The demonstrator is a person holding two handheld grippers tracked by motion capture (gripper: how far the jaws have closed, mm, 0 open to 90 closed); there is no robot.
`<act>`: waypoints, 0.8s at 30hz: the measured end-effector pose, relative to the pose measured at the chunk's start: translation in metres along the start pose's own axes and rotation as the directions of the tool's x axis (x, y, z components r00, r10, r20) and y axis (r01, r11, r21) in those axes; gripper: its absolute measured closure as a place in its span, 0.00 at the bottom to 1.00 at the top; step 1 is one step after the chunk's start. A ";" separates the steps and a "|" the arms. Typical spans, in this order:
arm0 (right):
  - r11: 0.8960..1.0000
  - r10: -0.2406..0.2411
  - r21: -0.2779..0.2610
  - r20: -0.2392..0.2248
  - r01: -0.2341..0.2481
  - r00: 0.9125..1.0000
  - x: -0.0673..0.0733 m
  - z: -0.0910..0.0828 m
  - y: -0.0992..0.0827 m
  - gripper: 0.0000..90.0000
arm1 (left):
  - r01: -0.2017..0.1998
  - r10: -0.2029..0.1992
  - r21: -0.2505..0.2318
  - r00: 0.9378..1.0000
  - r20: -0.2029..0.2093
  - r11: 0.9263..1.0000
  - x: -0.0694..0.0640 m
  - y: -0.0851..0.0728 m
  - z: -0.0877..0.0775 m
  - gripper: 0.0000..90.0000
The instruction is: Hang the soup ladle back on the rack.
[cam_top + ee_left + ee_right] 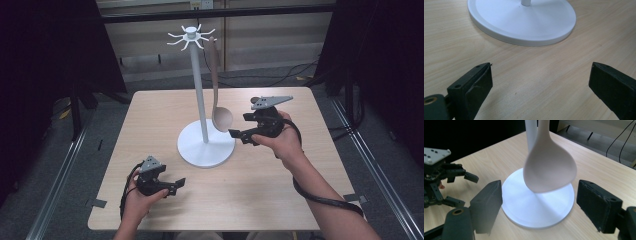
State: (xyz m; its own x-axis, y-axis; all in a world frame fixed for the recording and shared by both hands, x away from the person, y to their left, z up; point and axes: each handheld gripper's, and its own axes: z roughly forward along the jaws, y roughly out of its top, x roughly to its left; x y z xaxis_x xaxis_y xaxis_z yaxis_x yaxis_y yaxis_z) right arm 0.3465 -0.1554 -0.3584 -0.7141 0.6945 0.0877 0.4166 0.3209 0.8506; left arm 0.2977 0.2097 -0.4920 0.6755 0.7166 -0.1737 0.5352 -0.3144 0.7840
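Left hand-held gripper (176, 184) rests wide and empty on the surface (150, 120), the white stand (206, 145) at its one o'clock. The hanging spoon (222, 119), handle upright, sits at nine o'clock of the nearer, wide-open right hand-held gripper (239, 136).

A light wooden table (280, 200) with rounded corners carries one thing directly: a white stand (202, 125), whose round flat base sits near the table's middle, slightly toward the far side. A thin white pole rises upright from that base to a crown of hooks.
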 end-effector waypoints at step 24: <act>0.998 0.019 0.056 0.006 -0.020 1.000 0.006 0.006 -0.057 0.20 | -0.001 0.001 -0.001 1.000 0.000 1.000 -0.001 0.000 0.000 0.06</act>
State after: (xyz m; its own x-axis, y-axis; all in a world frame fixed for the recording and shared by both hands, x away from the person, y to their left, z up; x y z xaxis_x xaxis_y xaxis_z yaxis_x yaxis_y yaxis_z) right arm 0.3215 -0.1655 -0.4096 -0.7025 0.7044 0.1012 0.4617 0.3429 0.8181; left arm 0.2973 0.2092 -0.4917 0.6756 0.7167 -0.1731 0.5342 -0.3139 0.7849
